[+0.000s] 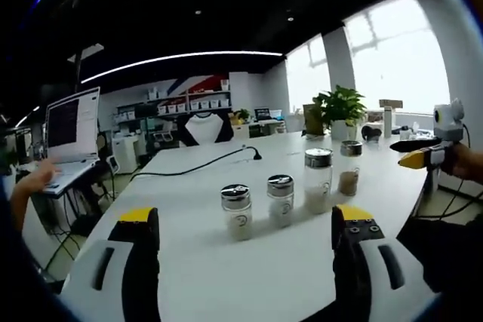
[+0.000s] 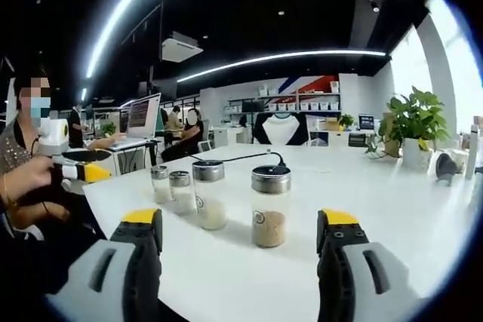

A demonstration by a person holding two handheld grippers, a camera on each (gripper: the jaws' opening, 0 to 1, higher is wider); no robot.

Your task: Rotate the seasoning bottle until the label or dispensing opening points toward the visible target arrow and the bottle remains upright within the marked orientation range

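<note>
Bottles: four seasoning bottles upright in a row mid-worktop, bare surface all around. Left tongs and right tongs wide open, holding nothing.

Clear glass seasoning bottles with shiny metal caps; smooth white table.

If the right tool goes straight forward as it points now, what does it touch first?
Most likely the seasoning bottle with brownish contents, standing upright on the white table between the open right tool's jaws, slightly right of centre; depth is uncertain.
</note>
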